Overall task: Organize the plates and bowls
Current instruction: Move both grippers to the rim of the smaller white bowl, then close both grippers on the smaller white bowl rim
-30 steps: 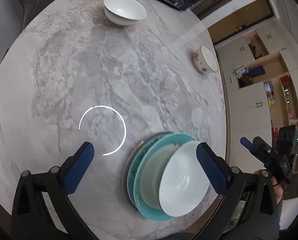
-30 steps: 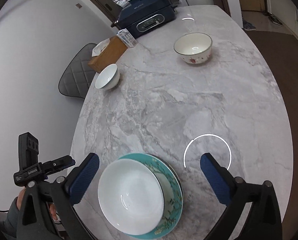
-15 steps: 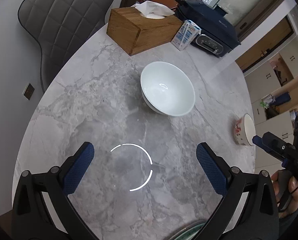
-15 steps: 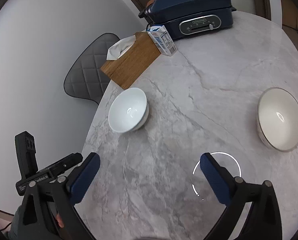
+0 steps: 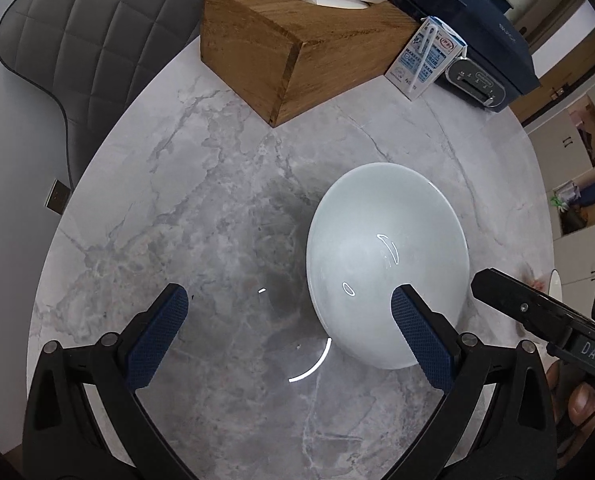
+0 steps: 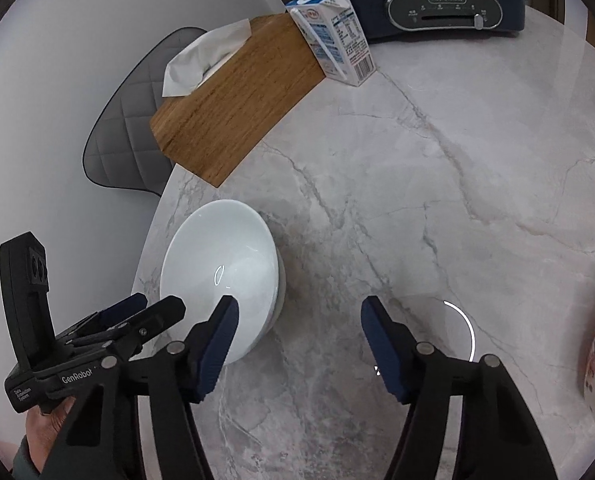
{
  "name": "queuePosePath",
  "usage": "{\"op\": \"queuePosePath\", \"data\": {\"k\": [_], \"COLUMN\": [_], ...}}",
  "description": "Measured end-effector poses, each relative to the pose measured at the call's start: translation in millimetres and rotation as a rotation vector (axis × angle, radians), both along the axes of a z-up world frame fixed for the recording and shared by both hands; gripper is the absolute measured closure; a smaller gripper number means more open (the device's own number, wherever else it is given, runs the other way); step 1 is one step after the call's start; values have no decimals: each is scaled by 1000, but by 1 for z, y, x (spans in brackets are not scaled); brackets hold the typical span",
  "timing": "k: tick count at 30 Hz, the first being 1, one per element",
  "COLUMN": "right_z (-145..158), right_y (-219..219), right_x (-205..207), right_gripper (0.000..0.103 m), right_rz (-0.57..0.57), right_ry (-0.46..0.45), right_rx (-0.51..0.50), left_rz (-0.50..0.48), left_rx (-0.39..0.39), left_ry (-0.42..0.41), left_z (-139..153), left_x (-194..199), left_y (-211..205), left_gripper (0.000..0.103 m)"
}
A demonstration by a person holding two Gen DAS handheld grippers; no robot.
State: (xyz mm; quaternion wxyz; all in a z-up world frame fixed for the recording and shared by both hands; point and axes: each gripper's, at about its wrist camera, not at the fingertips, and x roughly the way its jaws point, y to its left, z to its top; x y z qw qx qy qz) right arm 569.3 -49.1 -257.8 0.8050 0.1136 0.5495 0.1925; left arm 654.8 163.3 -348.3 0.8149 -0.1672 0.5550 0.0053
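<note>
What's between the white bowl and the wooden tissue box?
Nothing, only bare marble table between the white bowl and the wooden tissue box. Both wrist views show it.

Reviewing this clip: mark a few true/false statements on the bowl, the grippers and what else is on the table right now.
1. The white bowl stands upright on the marble table. True.
2. The left gripper is shut on the bowl. False: its jaws are open, nothing between them.
3. A milk carton stands beside the wooden tissue box. True.
4. The right gripper carries a plate. False: it is open and empty.
5. The white bowl holds food. False: it is empty.
</note>
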Motion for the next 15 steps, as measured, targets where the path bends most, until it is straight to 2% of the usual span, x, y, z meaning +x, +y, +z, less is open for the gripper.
{"op": "queuePosePath", "data": {"k": [2,3,4,5,6,7,10,11,12,13,15], "right_z": [-5,-8,-11,-14,-18,-21,-26,-27,-25,-23,-21], "right_y": [6,9,13,16,19,22,26,28,30,33,38], "right_x": [6,8,10,13,15,16,19,19,19,19,17], "right_gripper": [37,41,44,54,63,68,76,83,88,89,90], "right_rz": [8,17,26,35,42,49,61,66,77,84,100], "right_ry": [5,6,9,15,22,29,41,41,33,25,9], "right_rx": [2,-4,-13,-23,-31,-36,-29,-22,-16,-28,-58], "left_rz": [0,-3,-5,-6,-5,-8,-30,-35,-38,-41,-43], "left_rx": [9,9,9,5,-1,-9,-20,-17,-17,-25,-33], "left_ry": [3,2,1,3,6,11,8,5,2,2,-6], "left_z": [-5,-8,-11,-13,-17,-20,-24,-24,-25,-26,-26], "left_x": [0,2,3,4,7,9,12,13,13,14,15], "left_y": [-1,-1,-1,-1,0,0,-3,-5,-5,-7,-9], "left_gripper": [2,8,20,28,47,60,70,70,75,83,92]}}
